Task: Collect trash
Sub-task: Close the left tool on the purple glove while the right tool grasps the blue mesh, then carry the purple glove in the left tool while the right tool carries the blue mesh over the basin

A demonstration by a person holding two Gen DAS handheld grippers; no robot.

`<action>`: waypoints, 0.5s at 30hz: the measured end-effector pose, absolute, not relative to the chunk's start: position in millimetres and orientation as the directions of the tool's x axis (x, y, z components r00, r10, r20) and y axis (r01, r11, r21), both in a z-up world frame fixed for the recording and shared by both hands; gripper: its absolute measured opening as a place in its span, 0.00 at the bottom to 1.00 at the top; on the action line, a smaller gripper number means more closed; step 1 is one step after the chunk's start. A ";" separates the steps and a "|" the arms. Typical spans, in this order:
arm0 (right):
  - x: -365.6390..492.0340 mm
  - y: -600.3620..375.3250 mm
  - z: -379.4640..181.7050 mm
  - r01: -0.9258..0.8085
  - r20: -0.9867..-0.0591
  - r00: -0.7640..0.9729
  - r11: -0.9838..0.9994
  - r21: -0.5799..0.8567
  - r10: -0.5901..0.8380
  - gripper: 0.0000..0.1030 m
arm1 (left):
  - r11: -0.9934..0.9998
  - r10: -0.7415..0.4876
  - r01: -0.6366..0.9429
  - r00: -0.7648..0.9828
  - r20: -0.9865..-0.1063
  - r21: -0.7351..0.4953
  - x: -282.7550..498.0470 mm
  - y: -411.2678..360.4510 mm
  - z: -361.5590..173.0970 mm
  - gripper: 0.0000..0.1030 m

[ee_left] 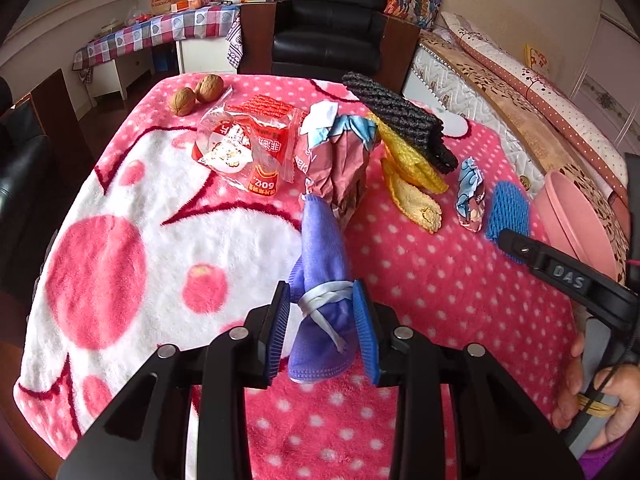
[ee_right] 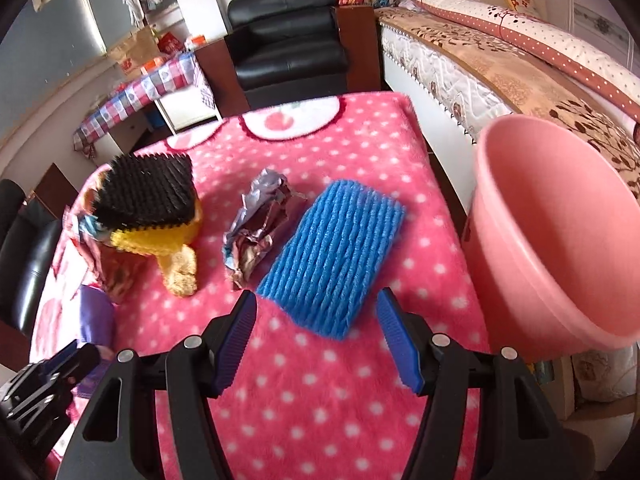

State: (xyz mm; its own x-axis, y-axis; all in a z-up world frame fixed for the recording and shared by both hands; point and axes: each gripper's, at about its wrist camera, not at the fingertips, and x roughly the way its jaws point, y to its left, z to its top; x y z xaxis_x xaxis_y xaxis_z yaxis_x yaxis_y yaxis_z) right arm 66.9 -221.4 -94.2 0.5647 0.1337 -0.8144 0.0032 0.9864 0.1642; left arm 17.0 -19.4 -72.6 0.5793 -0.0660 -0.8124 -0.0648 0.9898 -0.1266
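My left gripper (ee_left: pixel 322 300) is shut on a rolled purple cloth (ee_left: pixel 322 256) tied with a white band, held over the pink blanket. Ahead of it lie a crumpled pink wrapper (ee_left: pixel 344 164), a red-and-clear snack bag (ee_left: pixel 248 144), yellow foam netting (ee_left: pixel 408 180) under black foam netting (ee_left: pixel 404 120), a small foil wrapper (ee_left: pixel 470 192) and blue foam netting (ee_left: pixel 506 212). My right gripper (ee_right: pixel 316 312) is open and empty, just short of the blue foam netting (ee_right: pixel 332 260). The foil wrapper (ee_right: pixel 256 228) lies left of it. A pink bucket (ee_right: pixel 560 248) stands at the right.
Two walnuts (ee_left: pixel 196 94) sit at the far left of the pink dotted blanket (ee_left: pixel 120 280). A black chair (ee_left: pixel 328 20) stands behind the table and a bed (ee_right: pixel 500 68) runs along the right. A checked side table (ee_left: pixel 160 36) is at the back left.
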 end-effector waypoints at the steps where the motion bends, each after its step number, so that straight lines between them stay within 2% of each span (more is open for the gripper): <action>1: 68.6 -220.5 -97.2 0.010 -0.818 0.562 0.988 0.154 0.122 0.53 | 0.990 -0.065 -0.062 0.582 -0.811 -0.124 16.7 -19.6 -72.4 0.31; 2: 69.0 -219.3 -98.2 0.017 -0.816 0.569 0.990 0.140 0.105 0.49 | 0.991 -0.064 -0.057 0.586 -0.808 -0.120 15.8 -19.9 -72.4 0.27; 4: 69.0 -218.9 -98.3 0.018 -0.814 0.572 0.991 0.133 0.099 0.24 | 0.992 -0.069 -0.048 0.590 -0.804 -0.120 13.8 -20.5 -71.5 0.24; 6: 67.4 -220.9 -98.1 0.014 -0.814 0.568 0.988 0.156 0.121 0.12 | 0.992 -0.072 -0.042 0.598 -0.798 -0.121 11.0 -22.4 -68.6 0.22; 15: 38.4 -234.5 -81.5 0.008 -0.782 0.598 0.975 0.223 0.174 0.09 | 0.991 -0.128 0.056 0.639 -0.758 -0.121 8.0 -47.9 -44.1 0.21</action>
